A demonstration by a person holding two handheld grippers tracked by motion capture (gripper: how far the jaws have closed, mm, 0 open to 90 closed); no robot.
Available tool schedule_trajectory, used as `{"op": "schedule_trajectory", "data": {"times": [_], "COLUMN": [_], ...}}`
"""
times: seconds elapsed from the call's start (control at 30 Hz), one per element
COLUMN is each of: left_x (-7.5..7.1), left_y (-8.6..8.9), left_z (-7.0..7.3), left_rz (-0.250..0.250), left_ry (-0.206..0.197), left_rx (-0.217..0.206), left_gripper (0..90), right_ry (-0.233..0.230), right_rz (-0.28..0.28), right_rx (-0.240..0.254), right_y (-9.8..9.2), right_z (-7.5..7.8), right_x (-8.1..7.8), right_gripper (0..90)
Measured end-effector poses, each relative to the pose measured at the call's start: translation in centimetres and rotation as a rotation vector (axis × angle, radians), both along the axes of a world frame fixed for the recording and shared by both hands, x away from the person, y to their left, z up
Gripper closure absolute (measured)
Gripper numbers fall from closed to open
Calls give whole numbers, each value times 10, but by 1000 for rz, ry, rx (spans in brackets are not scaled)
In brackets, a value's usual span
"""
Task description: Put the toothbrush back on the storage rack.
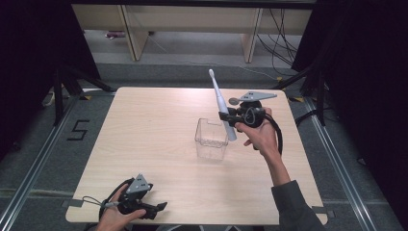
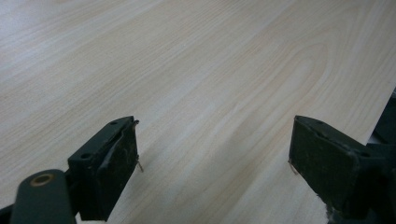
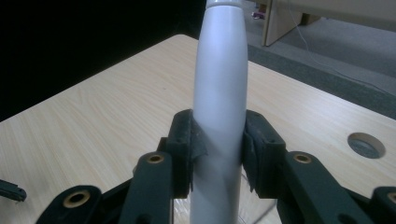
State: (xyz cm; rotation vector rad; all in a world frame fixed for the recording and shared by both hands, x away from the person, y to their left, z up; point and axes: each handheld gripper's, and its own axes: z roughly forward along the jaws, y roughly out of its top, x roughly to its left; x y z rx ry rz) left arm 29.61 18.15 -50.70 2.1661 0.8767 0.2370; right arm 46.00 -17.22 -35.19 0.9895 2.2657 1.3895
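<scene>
My right gripper (image 1: 227, 117) is shut on a white electric toothbrush (image 1: 220, 102), held nearly upright with the brush head up and tilted to the far left. Its lower end hangs just over the right rim of a clear plastic box (image 1: 210, 139) in the middle of the table. In the right gripper view the toothbrush handle (image 3: 219, 93) is clamped between both pads. My left gripper (image 1: 161, 207) rests at the near left edge of the table, open with nothing between its fingers (image 2: 109, 163).
The light wooden table (image 1: 144, 134) has a round cable hole (image 3: 366, 144) near its far right corner. Dark curtains flank both sides. Wooden furniture legs and cables lie on the floor beyond the far edge.
</scene>
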Motion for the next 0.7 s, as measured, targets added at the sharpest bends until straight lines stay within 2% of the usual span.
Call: {"op": "schedule_trajectory", "data": {"times": [0.03,0.1,0.13,0.2,0.23,0.27,0.3,0.33,0.37,0.4,0.5,0.53,0.57,0.6,0.7], "left_x": [-1,-1,0,-1,0,0,-1,-1,-1,-1,-1,0,0,0,0], "left_y": [-1,-1,0,-1,0,0,-1,-1,-1,-1,-1,0,0,0,0], "left_z": [0,0,0,0,0,0,0,0,0,0,0,0,0,1,0], "left_rz": [5,4,-1,2,-2,-2,3,3,3,3,3,-1,-1,-4,-2], "left_ry": [3,3,0,4,-1,-1,4,4,4,5,5,0,0,3,-1], "left_rx": [-18,-18,-1,-17,4,4,-17,-17,-17,-18,-17,4,4,9,3], "left_gripper": [149,149,149,149,149,149,149,149,149,149,149,149,149,149,149], "right_ry": [2,10,-7,-1,7,7,10,-11,-11,13,17,-1,-1,20,30], "right_rz": [1,8,13,18,30,30,28,38,38,32,38,35,35,41,33], "right_rx": [-1,9,0,-14,-3,-3,-10,-34,-34,-30,-49,-65,-65,-82,-97], "right_y": [3,6,12,13,18,18,22,22,22,27,32,32,32,35,40], "right_z": [0,-1,-2,-2,-4,-4,-6,-7,-7,-11,-17,-19,-19,-24,-30], "right_x": [1,2,4,4,6,6,8,11,11,13,18,20,20,22,25], "right_gripper": [664,664,664,664,664,664,664,664,664,664,664,664,664,664,664]}}
